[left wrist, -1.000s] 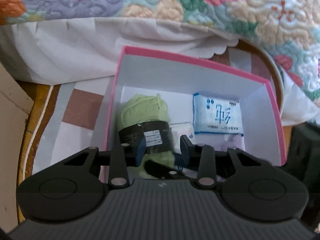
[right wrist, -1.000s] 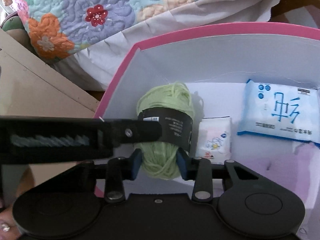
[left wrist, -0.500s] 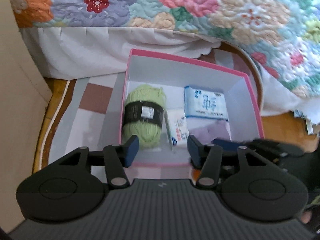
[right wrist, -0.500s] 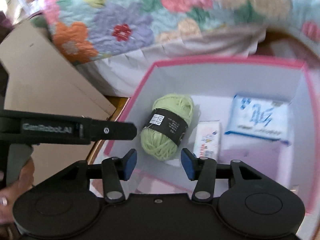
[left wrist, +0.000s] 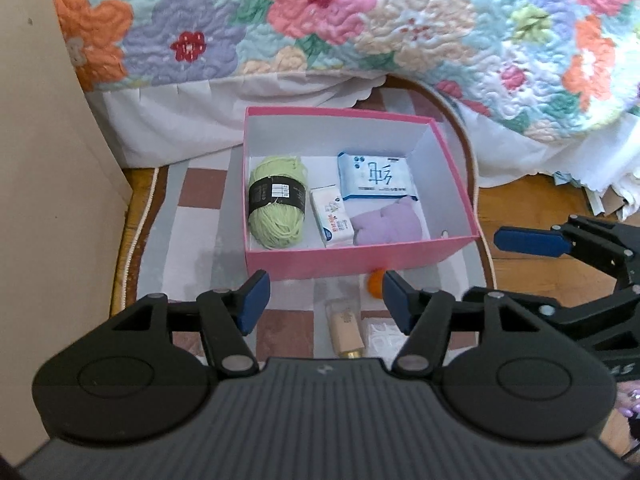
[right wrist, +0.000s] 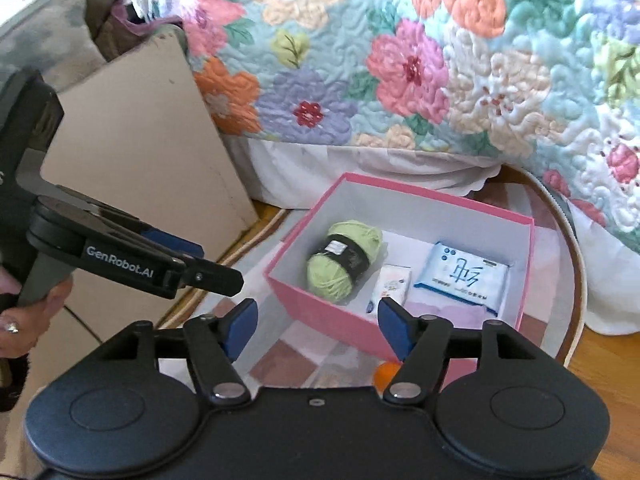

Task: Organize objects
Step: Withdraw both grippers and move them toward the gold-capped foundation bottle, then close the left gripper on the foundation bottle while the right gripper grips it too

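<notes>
Both jaws just opened, empty. Your left gripper (left wrist: pixel 324 300) sits nearest the cork (left wrist: pixel 346 334), directly below, long axis pointing at the pink box (left wrist: pixel 360 258).

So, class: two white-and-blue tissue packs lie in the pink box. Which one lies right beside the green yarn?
The smaller tissue pack, lying between the yarn and the larger blue-lettered pack.

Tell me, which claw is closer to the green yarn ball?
Left. The left claw hovers beside the box end holding the yarn; the right claw is off the opposite end, by the purple cloth.
</notes>
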### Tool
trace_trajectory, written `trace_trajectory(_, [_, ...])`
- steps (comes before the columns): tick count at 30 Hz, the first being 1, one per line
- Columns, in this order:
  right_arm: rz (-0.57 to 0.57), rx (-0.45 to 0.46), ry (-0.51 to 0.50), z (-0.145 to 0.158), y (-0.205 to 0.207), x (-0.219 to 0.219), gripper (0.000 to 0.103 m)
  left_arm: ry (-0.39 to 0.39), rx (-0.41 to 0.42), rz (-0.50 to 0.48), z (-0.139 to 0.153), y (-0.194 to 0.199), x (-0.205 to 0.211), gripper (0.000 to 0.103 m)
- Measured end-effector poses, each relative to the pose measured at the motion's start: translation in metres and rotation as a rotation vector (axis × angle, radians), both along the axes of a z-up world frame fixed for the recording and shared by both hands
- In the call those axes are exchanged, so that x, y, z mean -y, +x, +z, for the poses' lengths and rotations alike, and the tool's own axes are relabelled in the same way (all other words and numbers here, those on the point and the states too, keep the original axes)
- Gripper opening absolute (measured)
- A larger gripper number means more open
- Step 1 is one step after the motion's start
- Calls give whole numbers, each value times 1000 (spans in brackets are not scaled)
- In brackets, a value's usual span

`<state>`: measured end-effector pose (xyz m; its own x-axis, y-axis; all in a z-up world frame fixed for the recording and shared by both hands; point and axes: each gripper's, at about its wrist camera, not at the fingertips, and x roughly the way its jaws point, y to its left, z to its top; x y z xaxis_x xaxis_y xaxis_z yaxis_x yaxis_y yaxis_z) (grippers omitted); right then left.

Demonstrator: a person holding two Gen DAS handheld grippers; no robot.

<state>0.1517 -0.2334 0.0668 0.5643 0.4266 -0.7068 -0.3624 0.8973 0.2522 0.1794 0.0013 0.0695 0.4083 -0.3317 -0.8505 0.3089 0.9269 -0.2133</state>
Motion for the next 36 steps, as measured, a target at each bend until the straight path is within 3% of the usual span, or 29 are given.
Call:
trace_trajectory(3, [10, 2, 46, 9, -17, 5, 75, 2, 21, -9, 7, -17, -3, 63])
trace_trajectory(7, [47, 43, 31, 12, -43, 1, 82, 0, 17, -12, 4, -36, -6, 64])
trace_trajectory(20, [132, 55, -83, -24, -98, -23, 82, -39, -53, -42, -44, -69, -11, 64])
trace_trajectory(32, [95, 13, -52, -106, -78, -33, 82, -121, -125, 2, -119, -39, -12, 63])
trace_trajectory(36, [66, -40, -27, -135, -61, -32, 81, -148, -123, 30, -141, -31, -13, 62])
